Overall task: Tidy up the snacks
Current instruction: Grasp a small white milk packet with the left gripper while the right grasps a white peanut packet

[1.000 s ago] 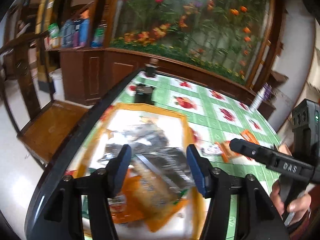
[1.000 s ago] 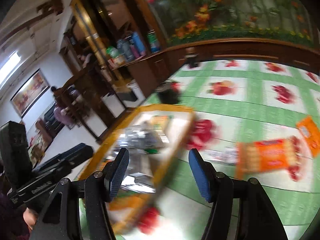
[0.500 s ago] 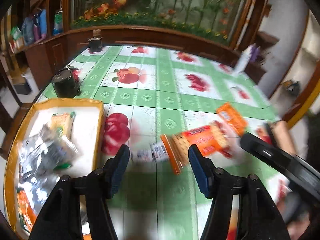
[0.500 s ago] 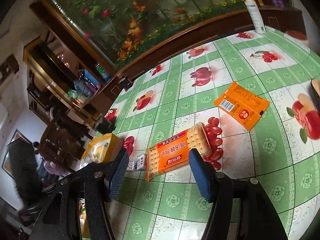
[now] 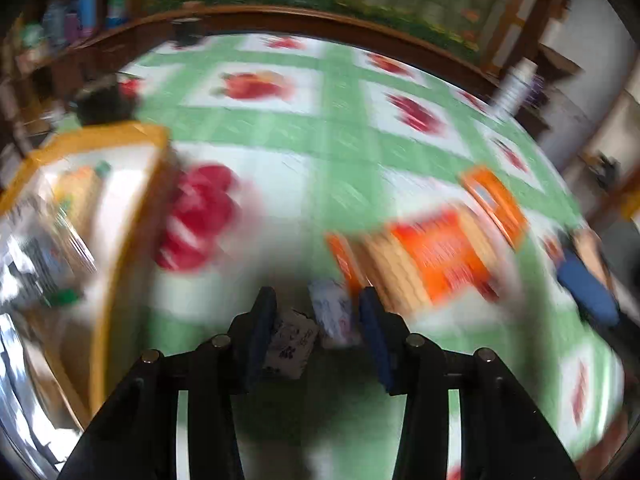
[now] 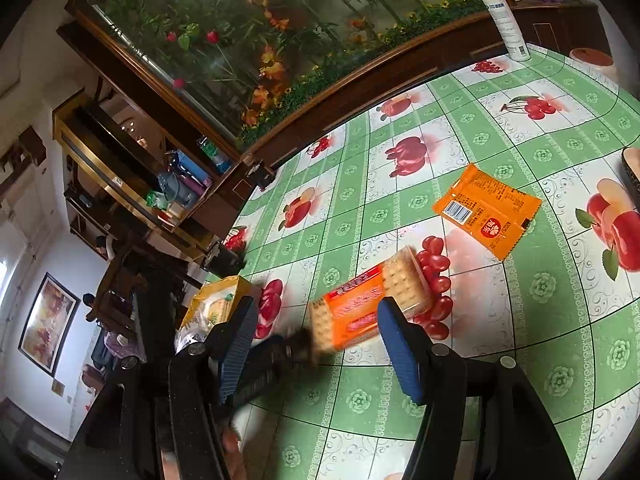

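— What snacks are still out on the table?
— A long cracker pack point(image 6: 370, 306) (orange label, clear ends) lying flat and askew, a flat orange packet point(image 6: 486, 210) barcode-up nearer the far edge, and a small white packet point(image 5: 334, 312).
— And the tray point(image 5: 120, 138)?
— Yellow-rimmed, at the left edge, holding several wrappers.

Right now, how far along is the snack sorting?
Done: several packets already lie in the yellow tray. In hand: the left gripper, its jaws just closing, straddles two small white packets; the blur hides any grip. Left: the cracker pack and orange sachet on the tablecloth; the right gripper is open.
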A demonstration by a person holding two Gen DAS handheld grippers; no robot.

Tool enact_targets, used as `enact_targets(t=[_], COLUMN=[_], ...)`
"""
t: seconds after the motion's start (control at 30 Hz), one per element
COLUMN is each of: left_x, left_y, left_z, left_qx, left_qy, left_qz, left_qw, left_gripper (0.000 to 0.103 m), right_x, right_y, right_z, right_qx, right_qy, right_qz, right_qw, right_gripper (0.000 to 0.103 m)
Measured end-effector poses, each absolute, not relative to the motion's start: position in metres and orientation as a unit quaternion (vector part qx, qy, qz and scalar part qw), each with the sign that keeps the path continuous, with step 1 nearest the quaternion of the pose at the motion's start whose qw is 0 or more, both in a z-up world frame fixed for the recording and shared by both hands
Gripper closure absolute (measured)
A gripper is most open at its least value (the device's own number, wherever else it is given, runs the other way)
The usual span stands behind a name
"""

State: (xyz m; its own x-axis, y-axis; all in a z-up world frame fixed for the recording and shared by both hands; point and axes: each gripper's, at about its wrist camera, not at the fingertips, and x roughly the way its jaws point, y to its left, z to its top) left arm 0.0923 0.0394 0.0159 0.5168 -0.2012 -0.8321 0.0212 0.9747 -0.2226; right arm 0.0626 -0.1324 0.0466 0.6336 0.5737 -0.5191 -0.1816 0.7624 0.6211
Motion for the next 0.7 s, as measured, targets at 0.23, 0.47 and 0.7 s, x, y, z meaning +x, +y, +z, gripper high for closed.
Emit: enact_targets(t=[0.23, 0.47, 0.7], left_x=[0.031, 0.019, 0.021], left_y=[0.037, 0.028, 0.014], left_z=[0.039, 0.03, 0.015], left_qx=[-0.088, -0.039, 0.005], left_qy=[0.459, 0.453, 0.446], left_qz=[-0.134, -0.132, -0.131], left_qw=[0.874, 0.881, 0.886], left_gripper=[0.049, 0.043, 0.08], right_x=[0.064, 0.062, 0.062], right_y=[-0.129, -0.117, -0.082], right_z=[0.042, 0.039, 0.03], right_qx=[0.262, 0.234, 0.169], right_qy=[0.379, 0.391, 0.411], right_qz=[0.215, 0.222, 0.263], right_qw=[0.861, 0.862, 0.856], right_gripper=[0.036, 0.036, 0.056])
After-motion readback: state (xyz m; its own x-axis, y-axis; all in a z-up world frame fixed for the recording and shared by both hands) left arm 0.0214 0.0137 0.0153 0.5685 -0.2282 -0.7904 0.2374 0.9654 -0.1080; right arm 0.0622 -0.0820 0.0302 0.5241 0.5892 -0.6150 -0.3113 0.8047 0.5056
